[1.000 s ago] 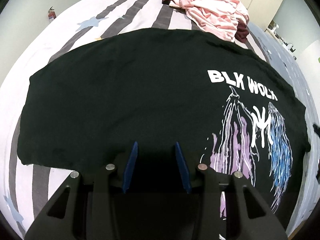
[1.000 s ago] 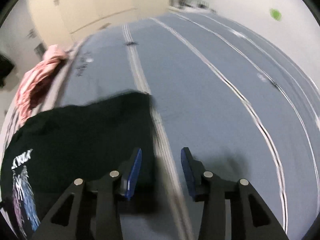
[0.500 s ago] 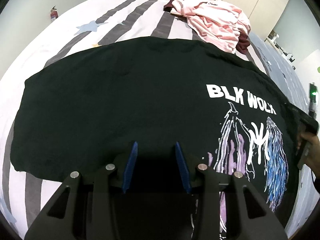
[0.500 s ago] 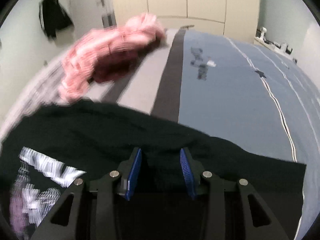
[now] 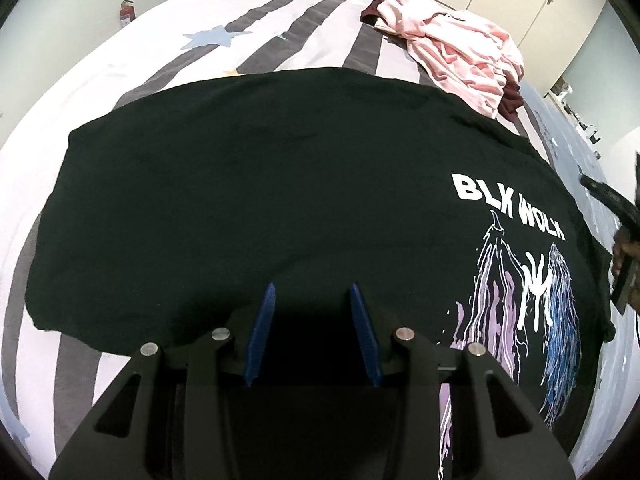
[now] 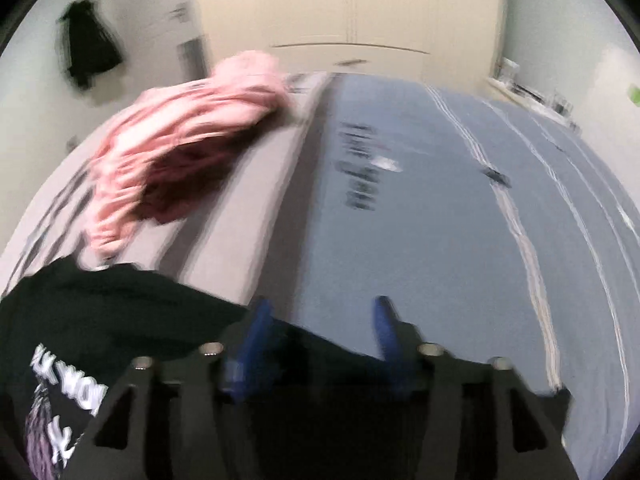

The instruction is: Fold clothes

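We see a bed (image 5: 120, 80) with a striped, star-printed cover on its left and a blue-grey one on its right. A black printed T-shirt (image 5: 260, 200) lies spread near us; a pink garment pile (image 5: 460, 52) lies far.

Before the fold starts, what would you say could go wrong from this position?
1. The pink clothes lie close to the black T-shirt's far edge, so a fold that way might snag them.
2. Both the left gripper and the right gripper are open with nothing held; a shallow pinch may catch only one layer.
3. The right wrist view is blurred, suggesting quick motion, so the grab could miss the edge.
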The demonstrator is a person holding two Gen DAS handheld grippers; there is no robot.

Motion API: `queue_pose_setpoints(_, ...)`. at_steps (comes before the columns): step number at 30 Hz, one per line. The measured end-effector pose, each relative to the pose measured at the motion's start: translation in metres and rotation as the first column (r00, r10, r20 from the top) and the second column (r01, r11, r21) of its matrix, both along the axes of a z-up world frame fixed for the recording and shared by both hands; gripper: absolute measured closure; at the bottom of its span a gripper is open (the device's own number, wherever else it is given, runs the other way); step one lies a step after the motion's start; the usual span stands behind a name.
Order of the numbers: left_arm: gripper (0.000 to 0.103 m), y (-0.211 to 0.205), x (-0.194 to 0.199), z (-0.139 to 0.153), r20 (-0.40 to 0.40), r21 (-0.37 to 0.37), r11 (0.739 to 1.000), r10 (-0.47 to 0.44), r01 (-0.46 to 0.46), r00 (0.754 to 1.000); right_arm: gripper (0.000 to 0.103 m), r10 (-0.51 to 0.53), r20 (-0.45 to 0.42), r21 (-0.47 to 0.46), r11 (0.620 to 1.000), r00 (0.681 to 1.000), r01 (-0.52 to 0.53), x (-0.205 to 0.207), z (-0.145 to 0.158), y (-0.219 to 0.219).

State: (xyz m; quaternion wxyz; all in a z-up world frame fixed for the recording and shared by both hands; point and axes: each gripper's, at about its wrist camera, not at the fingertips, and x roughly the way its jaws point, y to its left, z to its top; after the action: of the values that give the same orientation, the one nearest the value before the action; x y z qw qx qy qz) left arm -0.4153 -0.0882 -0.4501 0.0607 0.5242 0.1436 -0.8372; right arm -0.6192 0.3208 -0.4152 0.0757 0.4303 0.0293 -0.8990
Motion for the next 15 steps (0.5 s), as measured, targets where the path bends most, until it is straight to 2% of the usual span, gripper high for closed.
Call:
queue_pose_setpoints(3,0.066,-0.003,-0.001,-0.001,-0.006,0.011,1.0,-0.001,0.001,1.0,0.048,0.12,0.012,0.056,0.991,0.993,-0.12,-0.012,-0.007,-0.05)
queue_pose_setpoints(8,0.066,-0.009,-0.002,-0.001,-0.018,0.025,1.0,-0.005,0.005,1.0,0.05,0.102,0.03,0.101,0.989,0.994,-0.105,-0.026,-0.019,-0.068)
queue_pose_setpoints(10,0.067,-0.012,-0.002,-0.001,-0.023,0.032,0.999,-0.009,0.01,1.0,0.055,0.094,0.037,0.119,0.988,0.995,-0.098,-0.032,-0.023,-0.076)
queue_pose_setpoints(12,0.066,-0.014,-0.001,0.0,-0.028,0.034,0.999,-0.01,0.011,1.0,0.069,0.086,0.043,0.136,0.986,0.995,-0.091,-0.038,-0.028,-0.083)
queue_pose_setpoints(14,0.066,-0.016,-0.001,0.001,-0.035,0.037,0.999,-0.011,0.012,0.999,0.078,0.077,0.05,0.154,0.984,0.996,-0.084,-0.044,-0.033,-0.09)
queue_pose_setpoints(15,0.066,-0.017,-0.001,0.002,-0.039,0.039,0.999,-0.009,0.011,0.999,0.091,0.073,0.053,0.163,0.983,0.996,-0.081,-0.046,-0.035,-0.094)
